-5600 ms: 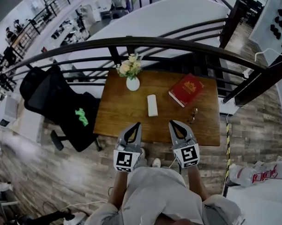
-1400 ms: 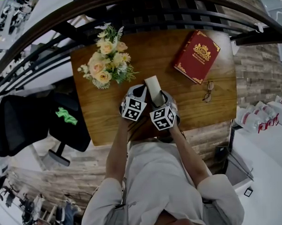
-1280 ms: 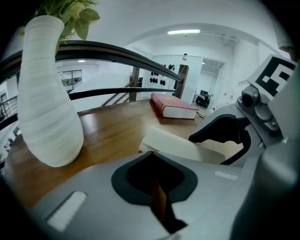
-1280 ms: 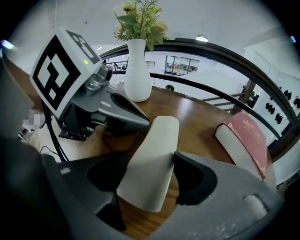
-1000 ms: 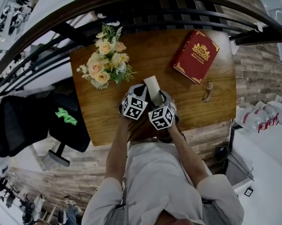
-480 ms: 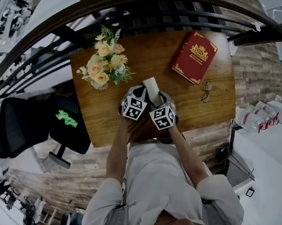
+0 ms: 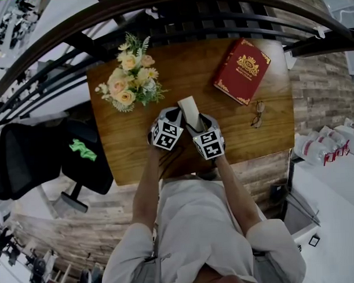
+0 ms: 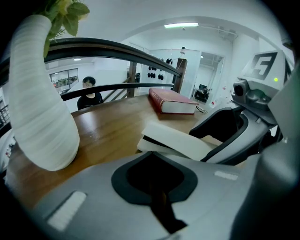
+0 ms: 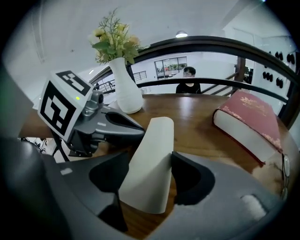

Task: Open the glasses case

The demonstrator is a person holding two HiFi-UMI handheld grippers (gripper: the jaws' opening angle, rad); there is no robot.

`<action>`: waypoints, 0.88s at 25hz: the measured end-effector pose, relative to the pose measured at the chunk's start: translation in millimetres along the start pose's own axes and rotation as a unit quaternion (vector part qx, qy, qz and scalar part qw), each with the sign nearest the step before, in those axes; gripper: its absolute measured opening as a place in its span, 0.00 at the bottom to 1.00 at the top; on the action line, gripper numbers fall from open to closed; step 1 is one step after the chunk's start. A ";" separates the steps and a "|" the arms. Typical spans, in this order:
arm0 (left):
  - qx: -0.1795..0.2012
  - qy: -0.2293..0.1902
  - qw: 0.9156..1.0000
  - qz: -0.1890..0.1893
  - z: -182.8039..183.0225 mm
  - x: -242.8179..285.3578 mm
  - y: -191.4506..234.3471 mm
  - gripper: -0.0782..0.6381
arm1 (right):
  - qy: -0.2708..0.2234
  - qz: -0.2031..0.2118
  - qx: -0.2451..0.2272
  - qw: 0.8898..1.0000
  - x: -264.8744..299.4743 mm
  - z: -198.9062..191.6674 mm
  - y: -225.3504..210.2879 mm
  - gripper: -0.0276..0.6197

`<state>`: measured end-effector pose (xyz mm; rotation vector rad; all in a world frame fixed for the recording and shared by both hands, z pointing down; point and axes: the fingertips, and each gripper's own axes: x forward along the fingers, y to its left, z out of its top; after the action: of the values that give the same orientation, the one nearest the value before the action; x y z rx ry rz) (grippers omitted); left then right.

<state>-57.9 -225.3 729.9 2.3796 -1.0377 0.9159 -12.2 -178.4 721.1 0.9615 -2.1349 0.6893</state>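
Note:
The white glasses case [image 7: 188, 106] lies mid-table. In the right gripper view the case [image 9: 157, 136] sits between the jaws of my right gripper [image 9: 149, 161], whose jaws have just been closing and now touch both long sides. Its near end looks raised off the wood. In the left gripper view the case [image 8: 176, 140] shows a dark gap between an upper and a lower part. My left gripper [image 8: 155, 164] is shut and empty, just left of the case. From the head view, the left gripper [image 7: 176, 115] and right gripper [image 7: 194, 124] flank the case's near end.
A white vase of flowers [image 7: 128, 79] stands at the table's left. A red book [image 7: 241, 63] lies at the back right, with spectacles [image 7: 256, 114] in front of it. A dark railing [image 7: 189, 7] runs behind the wooden table [image 7: 137, 151]. A black office chair [image 7: 50, 154] stands left.
Both grippers came from the table's near edge to the case. Within the last second the right gripper rolled, its marker cube swinging right. The left gripper kept still.

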 end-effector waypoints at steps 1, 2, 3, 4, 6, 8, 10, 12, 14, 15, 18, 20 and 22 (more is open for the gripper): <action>0.000 0.000 1.000 0.000 0.1 -0.3 -0.3 0.14 | -0.003 0.004 0.007 1.000 -0.7 0.1 -0.8 0.48; 0.000 -0.001 1.000 0.000 0.2 -0.5 -0.6 0.14 | -0.005 0.008 0.013 1.000 -1.3 0.6 -1.3 0.48; 0.000 -0.002 1.000 0.000 0.3 -0.7 -0.9 0.14 | -0.008 0.012 0.017 1.000 -1.8 1.1 -1.7 0.48; 0.000 -0.002 1.000 0.001 0.2 -0.9 -1.1 0.14 | -0.009 0.014 0.021 1.000 -2.0 1.3 -2.0 0.48; 0.000 -0.001 1.000 0.001 -0.6 -0.6 -1.2 0.14 | -0.009 0.015 0.024 1.000 -1.9 1.4 -2.2 0.48; 0.002 -0.005 1.000 0.001 -0.2 1.0 -0.8 0.14 | -0.007 0.012 0.022 1.000 -1.5 0.9 -2.0 0.48; 0.003 -0.006 1.000 0.001 -0.1 2.3 -0.7 0.14 | -0.006 0.006 0.019 1.000 -1.8 0.6 -2.1 0.48; 0.005 0.000 1.000 0.000 -0.8 2.3 -1.7 0.14 | -0.005 -0.004 0.014 1.000 -3.6 1.0 -2.8 0.48; 0.009 0.008 1.000 0.001 -1.5 1.8 -2.5 0.14 | -0.003 -0.011 0.009 1.000 -5.9 0.9 -3.6 0.47; 0.010 0.009 1.000 0.003 -1.5 1.4 -2.2 0.14 | -0.003 -0.012 0.008 1.000 -7.1 0.5 -4.0 0.47; 0.000 -0.003 1.000 0.006 -0.4 -0.6 0.8 0.14 | -0.003 -0.006 0.013 1.000 -10.6 -0.5 -5.6 0.46; -0.009 -0.013 1.000 0.001 0.7 -0.9 0.4 0.14 | -0.006 -0.003 0.019 1.000 -12.8 -0.6 -7.0 0.45; -0.018 -0.027 0.999 -0.012 5.2 -1.0 -4.7 0.14 | -0.009 0.000 0.024 1.000 -14.8 -0.6 -7.9 0.45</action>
<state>-52.8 -224.7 725.1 2.3940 -1.0354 0.8228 1.6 -176.3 711.7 0.9952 -2.1424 0.7382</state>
